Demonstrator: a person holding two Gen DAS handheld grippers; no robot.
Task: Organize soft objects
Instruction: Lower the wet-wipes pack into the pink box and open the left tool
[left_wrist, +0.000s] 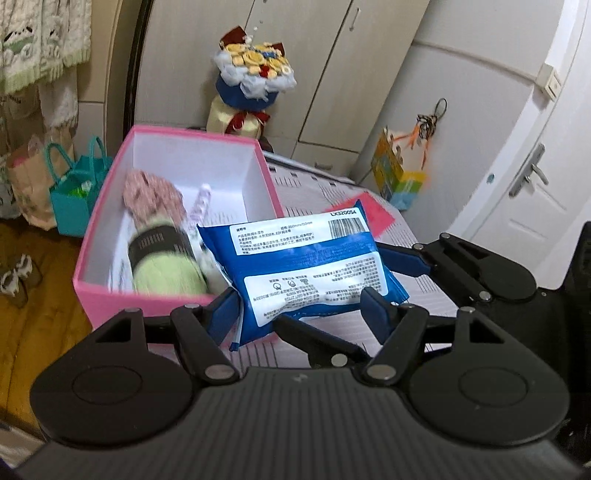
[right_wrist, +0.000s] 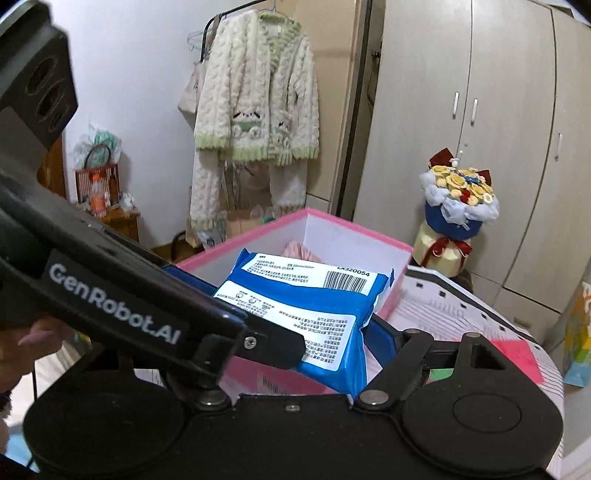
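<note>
Wet-wipes pack held over the corner of the pink box.

My left gripper (left_wrist: 299, 314) and right gripper (right_wrist: 328, 332) both clamp the blue wet-wipes pack (left_wrist: 306, 266), lifted at the near corner of the pink box (left_wrist: 173, 306). Inside the box lie a green rolled towel (left_wrist: 166, 262) and a pink patterned cloth (left_wrist: 153, 199).

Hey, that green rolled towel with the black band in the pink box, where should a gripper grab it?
Grip the green rolled towel across its black-banded middle, coming from above. It lies on its side in the pink box, whose walls block side approaches.
</note>
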